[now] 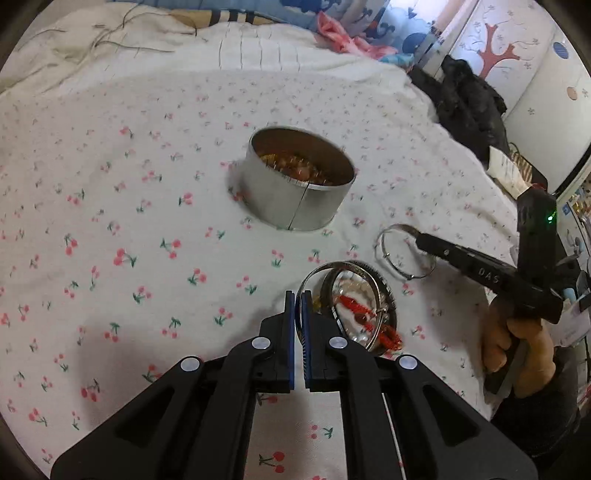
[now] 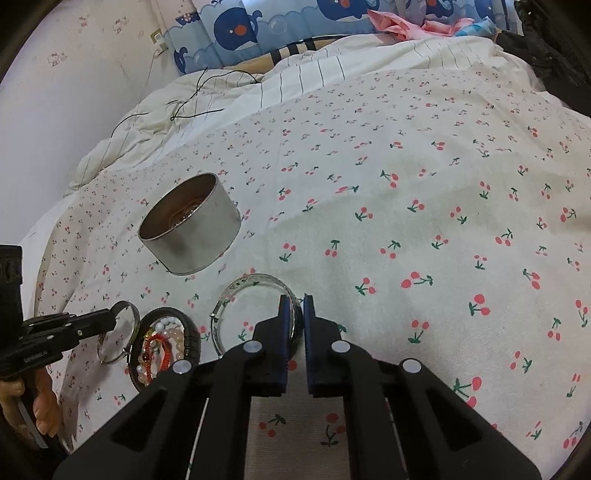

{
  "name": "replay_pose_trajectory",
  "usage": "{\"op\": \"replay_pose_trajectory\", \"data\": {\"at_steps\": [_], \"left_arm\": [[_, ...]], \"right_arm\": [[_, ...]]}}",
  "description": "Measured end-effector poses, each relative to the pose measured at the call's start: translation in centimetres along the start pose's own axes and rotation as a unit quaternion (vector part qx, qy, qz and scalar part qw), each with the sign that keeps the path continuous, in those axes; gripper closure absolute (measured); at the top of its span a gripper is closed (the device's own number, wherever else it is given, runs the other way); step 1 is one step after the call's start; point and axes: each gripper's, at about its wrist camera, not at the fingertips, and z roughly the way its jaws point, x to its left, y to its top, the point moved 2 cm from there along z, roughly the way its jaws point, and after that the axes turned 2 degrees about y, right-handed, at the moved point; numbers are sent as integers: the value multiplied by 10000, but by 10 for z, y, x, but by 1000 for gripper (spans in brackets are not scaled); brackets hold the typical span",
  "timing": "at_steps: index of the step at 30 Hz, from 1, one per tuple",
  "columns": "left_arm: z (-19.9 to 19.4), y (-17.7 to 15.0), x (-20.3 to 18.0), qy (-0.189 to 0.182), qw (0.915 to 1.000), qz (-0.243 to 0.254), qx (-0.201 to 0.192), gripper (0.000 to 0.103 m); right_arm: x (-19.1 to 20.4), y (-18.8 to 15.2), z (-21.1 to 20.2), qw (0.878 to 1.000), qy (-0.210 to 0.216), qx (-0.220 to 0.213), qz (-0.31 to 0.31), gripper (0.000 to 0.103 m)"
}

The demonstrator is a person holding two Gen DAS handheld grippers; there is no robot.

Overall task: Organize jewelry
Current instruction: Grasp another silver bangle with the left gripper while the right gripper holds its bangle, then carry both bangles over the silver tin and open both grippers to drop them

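Silver bangle (image 2: 255,291) at lower centre is clamped by the right gripper (image 2: 294,306); left gripper (image 1: 298,308) pinches another bangle (image 1: 306,280). Pickup step; next, carry to the tin (image 2: 192,236) at upper left

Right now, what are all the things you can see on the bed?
tin: one, silver, mid-sheet, jewellery inside
thin bangle: one, silver, in left fingers
wide bangle: one, silvery, in right fingers
dark bangle: one, black, between them
beads: several strands, whitish and red, inside dark bangle
sheet: one, white with cherries, underneath
cushion: blue whales, far edge
left gripper: black, shut
right gripper: black, shut
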Motion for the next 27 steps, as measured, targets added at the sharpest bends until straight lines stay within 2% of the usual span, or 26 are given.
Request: {"op": "replay_pose_trajectory", "data": {"at_steps": [9,14,19,27], "left_arm": [[-15,11,-3,-61,9993,-84,-351,100],[-20,33,0,26,9984,-175,-542,100],[-15,60,3,159,9974,-240,-661,100],[7,100,7,360,9969,-189,-672,100]], "right_arm": [[12,9,-23,9976,299,-608,-117,95],[24,22,-31,9951,475,-848,-202,95],[34,44,-31,9934,502,-986,-304,95],[45,65,-18,9930,388,-961,-563,95]]}}
